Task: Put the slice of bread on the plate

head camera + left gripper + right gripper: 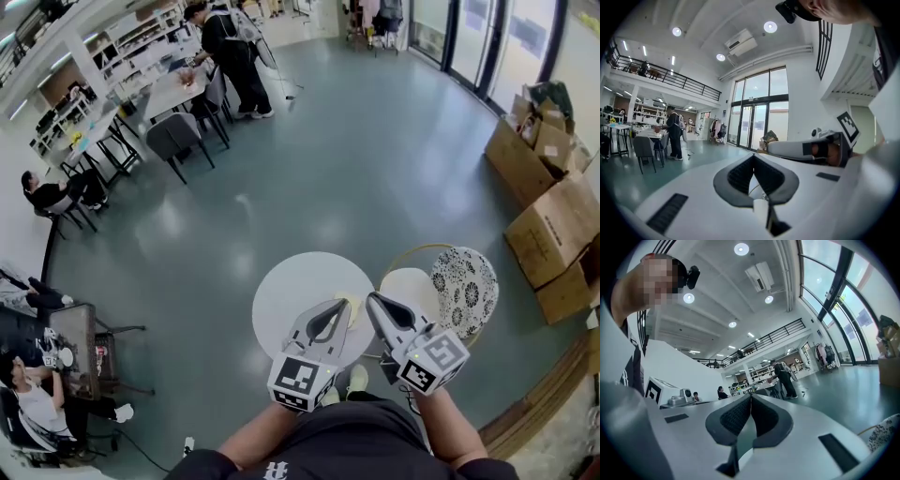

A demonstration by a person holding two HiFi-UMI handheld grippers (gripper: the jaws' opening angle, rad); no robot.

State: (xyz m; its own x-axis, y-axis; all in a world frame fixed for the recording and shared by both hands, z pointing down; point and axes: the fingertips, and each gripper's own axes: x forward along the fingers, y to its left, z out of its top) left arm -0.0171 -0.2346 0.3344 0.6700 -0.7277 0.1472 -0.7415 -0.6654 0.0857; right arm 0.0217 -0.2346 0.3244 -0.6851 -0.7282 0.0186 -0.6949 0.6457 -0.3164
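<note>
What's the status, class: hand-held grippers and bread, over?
Left hand-held gripper shut, empty. Right hand-held gripper shut, empty. Yellowish piece on round white table, possibly the bread.

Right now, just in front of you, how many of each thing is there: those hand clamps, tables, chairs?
Grippers: 2, the left gripper and the right gripper, both shut and empty
Round white table: 1
Patterned chair: 1
Total: 4

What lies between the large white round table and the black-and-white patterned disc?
A smaller cream round top with a thin ring around it lies between the white round table and the patterned disc, as the head view shows.
</note>
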